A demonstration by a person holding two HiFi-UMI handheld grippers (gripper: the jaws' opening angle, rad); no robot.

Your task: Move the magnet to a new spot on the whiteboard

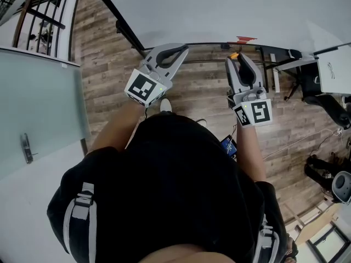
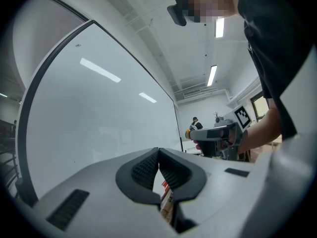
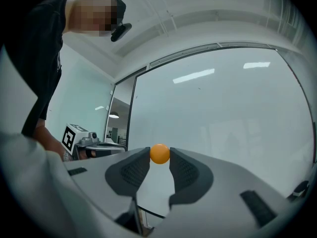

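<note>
My right gripper (image 3: 159, 158) pinched the orange magnet (image 3: 159, 153) between its jaw tips, in front of the whiteboard (image 3: 223, 108); I couldn't tell whether the two touched. My left gripper (image 2: 158, 151) had its jaws together, empty.

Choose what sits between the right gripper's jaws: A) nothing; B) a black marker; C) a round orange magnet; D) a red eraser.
C: the right gripper view shows the round orange magnet clamped between the jaw tips of the right gripper.
</note>
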